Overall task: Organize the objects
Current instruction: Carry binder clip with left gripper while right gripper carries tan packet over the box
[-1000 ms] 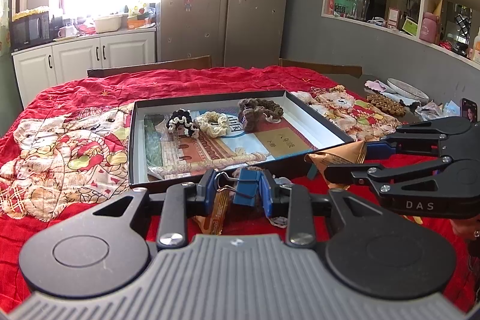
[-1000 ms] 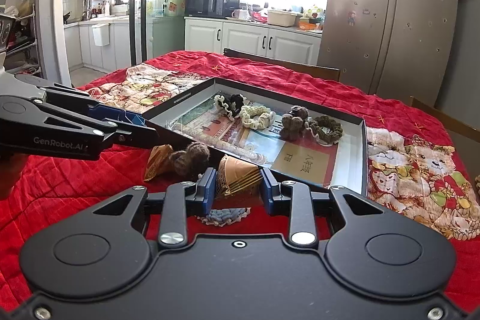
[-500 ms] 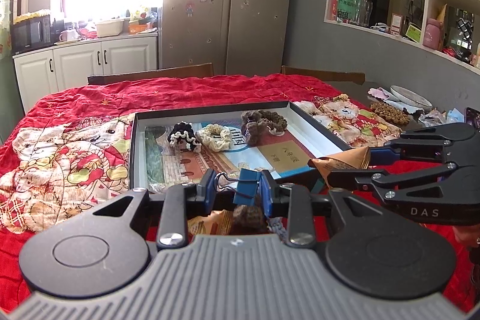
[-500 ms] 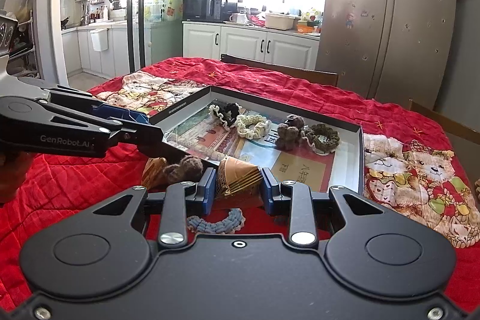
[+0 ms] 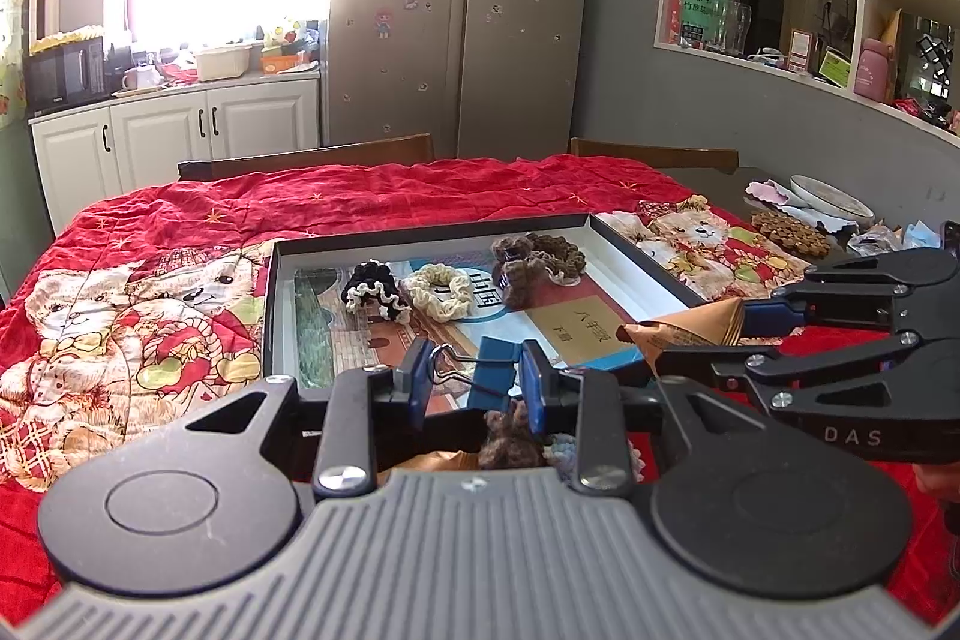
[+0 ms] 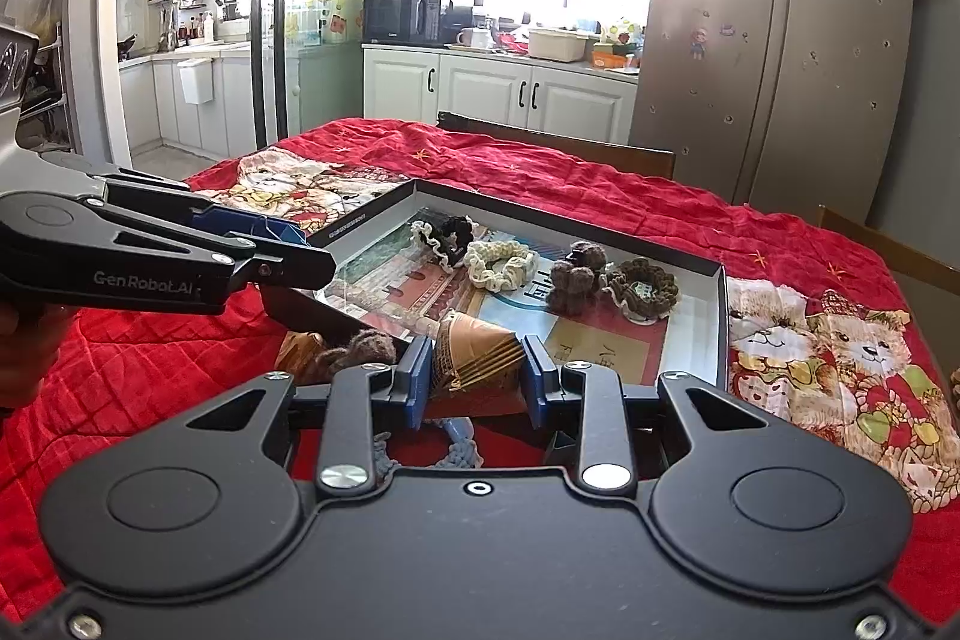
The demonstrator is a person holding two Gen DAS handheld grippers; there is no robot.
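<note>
Scrunchies, four knitted ones, already lie in the shallow black box (image 5: 273, 304). Left tongs (image 5: 477, 385) pinch a blue binder clip (image 5: 495, 367), right tongs (image 6: 477, 379) a tan paper cone (image 6: 474, 349), both near its front edge; brown (image 6: 360, 346) and blue knits wait on the red tabletop (image 6: 150, 358).

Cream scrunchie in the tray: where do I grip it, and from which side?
Come from above and pinch the near-right arc of the cream scrunchie: one finger in its centre hole, one outside. It lies flat on the tray floor, and the black-and-white scrunchie crowds its left, so that arc looks freest.
</note>
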